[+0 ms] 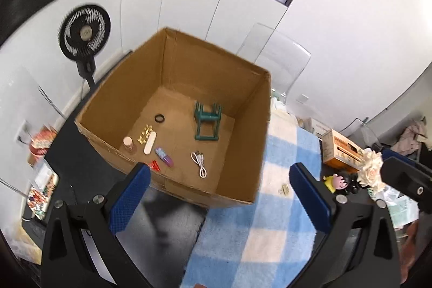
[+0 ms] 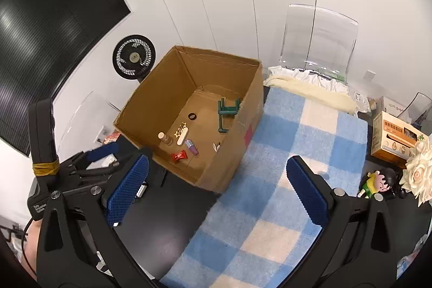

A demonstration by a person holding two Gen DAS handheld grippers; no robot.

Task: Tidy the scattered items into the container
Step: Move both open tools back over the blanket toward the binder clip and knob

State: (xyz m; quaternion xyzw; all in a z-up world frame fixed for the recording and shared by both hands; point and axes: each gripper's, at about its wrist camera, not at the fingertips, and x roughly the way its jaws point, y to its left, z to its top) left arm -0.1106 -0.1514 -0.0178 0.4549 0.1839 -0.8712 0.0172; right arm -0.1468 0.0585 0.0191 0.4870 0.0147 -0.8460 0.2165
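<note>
An open cardboard box [image 1: 189, 66] stands on the dark table beside a blue checked cloth [image 1: 280, 153]. On its floor lie a green rack [image 1: 208, 122], a black ring [image 1: 159, 118], gold star clips [image 1: 144, 135], a small bottle [image 1: 128, 143], a white stick [image 1: 149, 143], a purple tube [image 1: 164, 157], a red wrapper [image 1: 154, 166] and a white cable [image 1: 199, 162]. A small gold clip [image 1: 283, 189] rests on the cloth. My left gripper [image 1: 218, 174] is open and empty before the box's near wall. My right gripper [image 2: 218, 163] is open and empty too, over the box corner [image 2: 216, 180].
A black fan [image 1: 85, 31] stands behind the box, a clear chair [image 2: 318, 37] beyond the cloth. At the right are an orange carton [image 2: 395, 138], a cartoon figure [image 2: 380, 184] and white flowers [image 2: 417, 172]. A cream blanket [image 2: 310, 89] lies at the cloth's far end.
</note>
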